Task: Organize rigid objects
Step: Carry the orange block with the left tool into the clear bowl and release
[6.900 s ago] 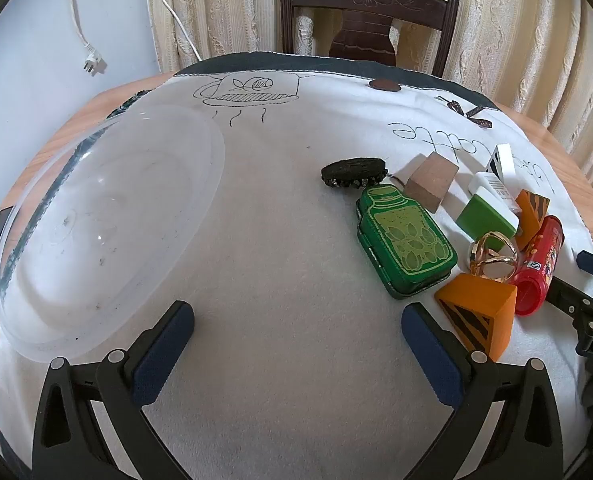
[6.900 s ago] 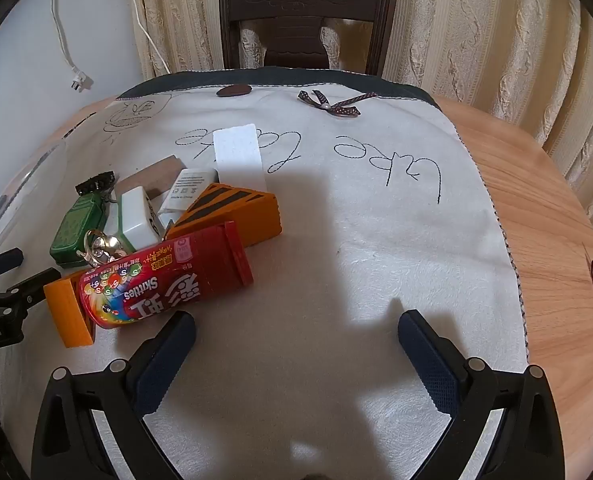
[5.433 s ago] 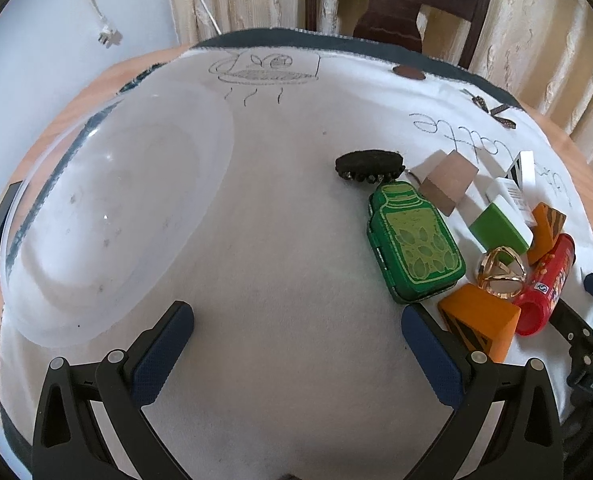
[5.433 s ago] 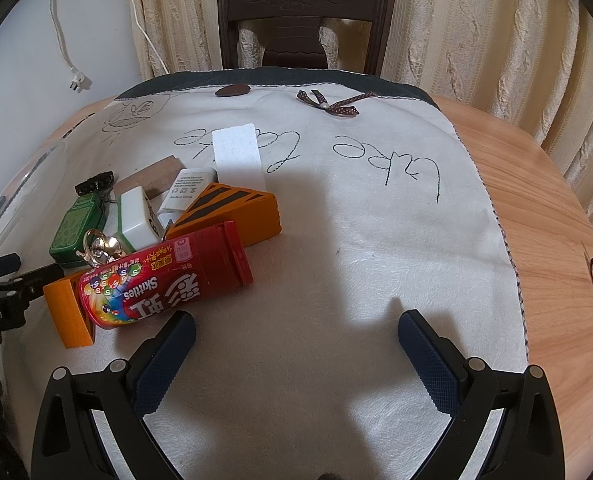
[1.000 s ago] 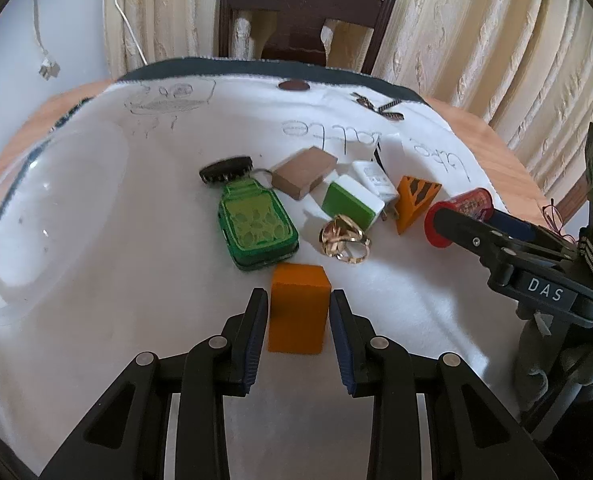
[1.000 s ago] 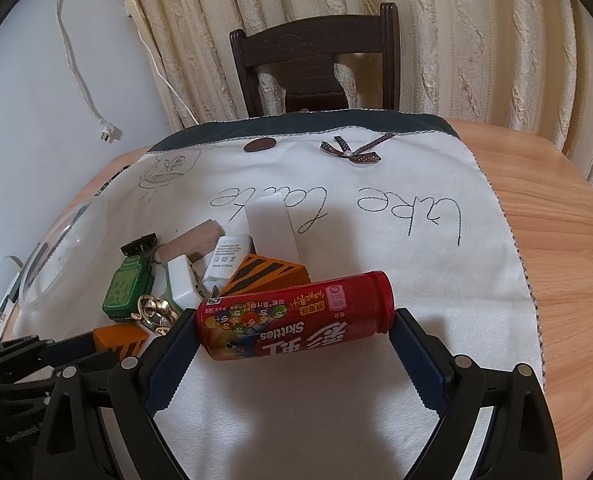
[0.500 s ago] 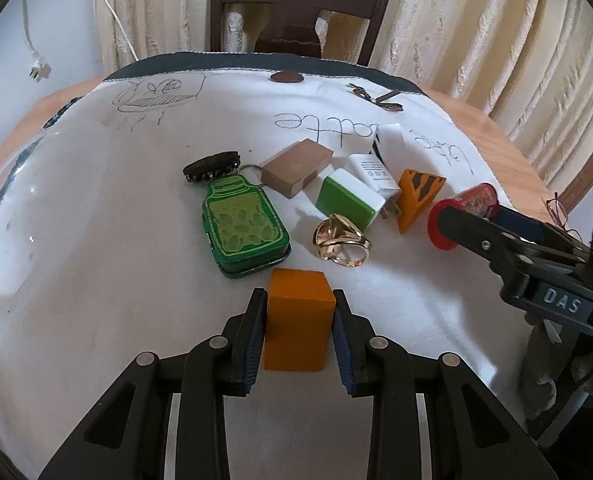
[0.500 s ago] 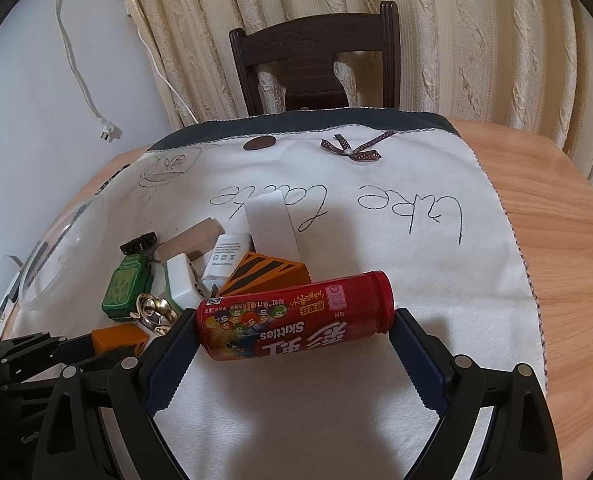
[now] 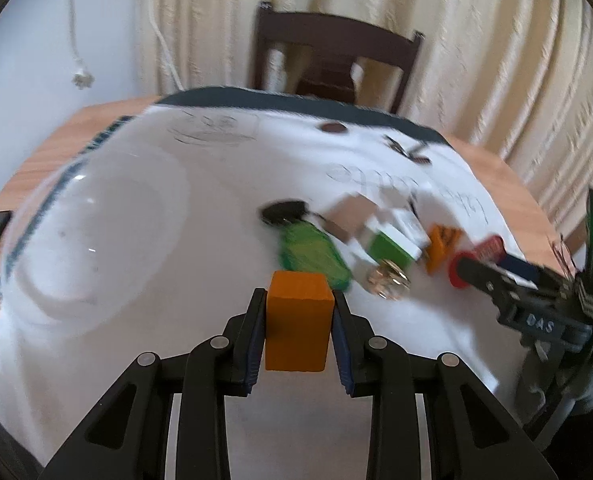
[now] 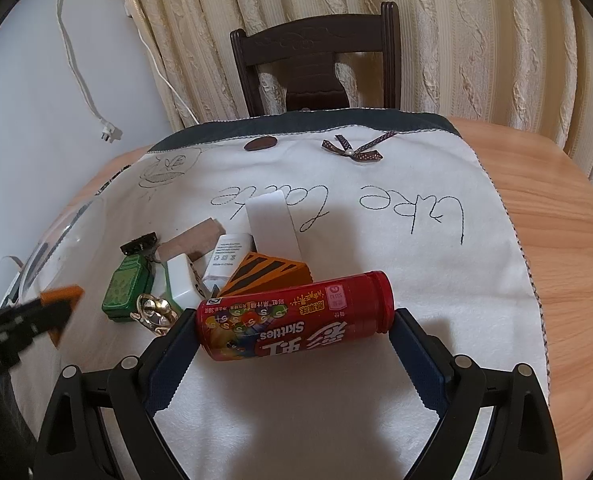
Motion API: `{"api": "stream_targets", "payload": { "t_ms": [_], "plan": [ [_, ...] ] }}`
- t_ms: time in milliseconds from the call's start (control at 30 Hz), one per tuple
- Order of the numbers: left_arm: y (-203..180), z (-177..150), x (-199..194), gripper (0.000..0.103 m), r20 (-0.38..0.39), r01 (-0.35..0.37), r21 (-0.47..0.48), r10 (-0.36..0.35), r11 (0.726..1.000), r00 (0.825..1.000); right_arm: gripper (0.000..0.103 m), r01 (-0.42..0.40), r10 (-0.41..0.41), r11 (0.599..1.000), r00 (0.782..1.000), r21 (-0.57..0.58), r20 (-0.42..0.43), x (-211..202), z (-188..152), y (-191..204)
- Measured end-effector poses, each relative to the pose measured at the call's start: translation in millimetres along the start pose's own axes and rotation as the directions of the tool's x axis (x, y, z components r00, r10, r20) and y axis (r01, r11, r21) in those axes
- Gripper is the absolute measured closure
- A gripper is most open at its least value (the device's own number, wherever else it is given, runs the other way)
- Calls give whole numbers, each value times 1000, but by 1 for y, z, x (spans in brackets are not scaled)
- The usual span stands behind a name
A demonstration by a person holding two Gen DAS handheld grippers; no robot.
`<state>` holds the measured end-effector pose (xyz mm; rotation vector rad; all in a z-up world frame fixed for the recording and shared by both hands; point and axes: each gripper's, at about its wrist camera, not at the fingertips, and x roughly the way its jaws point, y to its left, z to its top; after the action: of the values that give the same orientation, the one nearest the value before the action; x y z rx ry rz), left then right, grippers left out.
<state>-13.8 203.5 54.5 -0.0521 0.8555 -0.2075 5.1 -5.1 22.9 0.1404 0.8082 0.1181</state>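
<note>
Clamping the orange block [image 9: 298,330], the left gripper [image 9: 298,338] is holding it off the white cloth [image 10: 396,208], just right of the clear bowl [image 9: 92,236]. The left wrist view is blurred, so how high the block sits cannot be told. The right gripper [image 10: 292,342] is pinching the red Skittles tube [image 10: 296,318] end to end, the tube lying crosswise between the pads, well right of the clear bowl.

Risks:
- The tube is being gripped only by its flat ends; it is probably smooth, so any tilt or slack could let it pivot or pop out onto the green tin [image 10: 127,288], gold ring [image 10: 155,310] and striped orange wedge [image 10: 266,274] crowding just behind it.
- The block is sticking out past the pads, so a fast swing toward the clear bowl could twist it loose.
- The bowl looks light; clipping its rim could be pushing it toward the worktop edge on its far side.
- Both grippers are working close together right of the bowl, so their paths could be crossing.
</note>
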Motion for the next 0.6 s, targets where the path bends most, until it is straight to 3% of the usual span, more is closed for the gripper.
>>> {"api": "stream_targets", "payload": {
  "t_ms": [233,600],
  "plan": [
    [38,9,-15,72,52,-70,-77,74,995,996,7,1,-1,1000,1000,2,-1,1,0,0],
    [91,23,-26,72,112,-171,-168,191,971,975,7,8,-8,1000,1000,15,8,0,4,0]
  ]
}}
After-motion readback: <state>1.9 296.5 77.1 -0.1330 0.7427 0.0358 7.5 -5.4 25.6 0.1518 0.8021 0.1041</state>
